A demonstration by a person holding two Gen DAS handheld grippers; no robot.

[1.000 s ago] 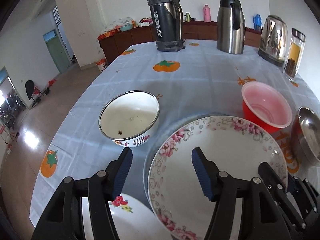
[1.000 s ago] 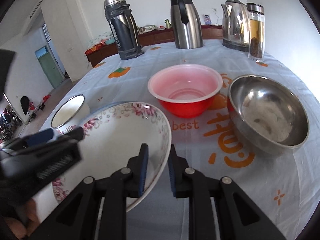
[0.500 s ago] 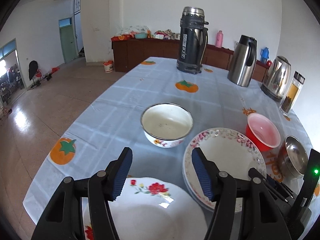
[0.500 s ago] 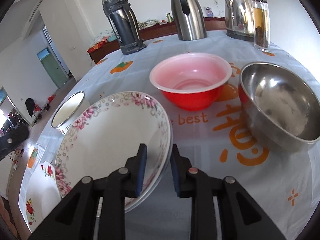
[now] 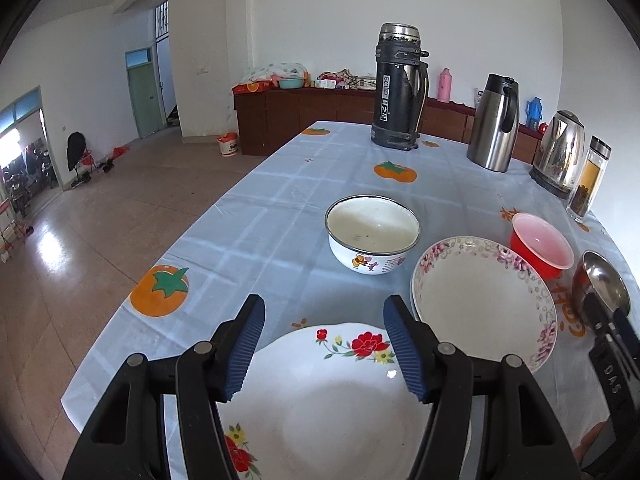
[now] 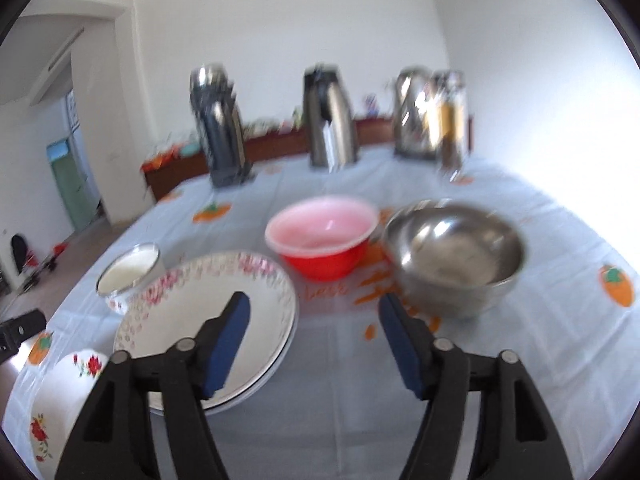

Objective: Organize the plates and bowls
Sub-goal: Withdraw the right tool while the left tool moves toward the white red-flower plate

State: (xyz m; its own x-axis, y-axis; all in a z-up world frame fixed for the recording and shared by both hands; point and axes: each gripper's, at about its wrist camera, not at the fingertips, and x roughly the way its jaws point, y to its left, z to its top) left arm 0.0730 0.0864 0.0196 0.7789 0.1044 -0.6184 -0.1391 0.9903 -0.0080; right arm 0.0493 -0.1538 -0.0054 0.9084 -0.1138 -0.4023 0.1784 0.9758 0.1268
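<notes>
A pink-flowered plate (image 5: 482,300) lies on the table, on top of another plate (image 6: 208,320). A red-rose plate (image 5: 340,400) lies nearest me, under my open, empty left gripper (image 5: 324,346). A white enamel bowl (image 5: 373,232) stands beyond it. A red bowl (image 6: 322,236) and a steel bowl (image 6: 454,252) stand to the right. My right gripper (image 6: 314,340) is open and empty, raised, its left finger over the flowered plate's right rim. The right wrist view is blurred.
A black thermos (image 5: 400,88), a steel jug (image 5: 494,120), an electric kettle (image 5: 558,152) and a glass tea bottle (image 5: 588,178) stand along the far side. The table's left edge (image 5: 192,236) drops to the floor. A wooden sideboard (image 5: 304,116) stands behind.
My right gripper has opened and let go of the flowered plate, which now lies flat on the stack. Both grippers have drawn back and up; the left one is now over the rose plate.
</notes>
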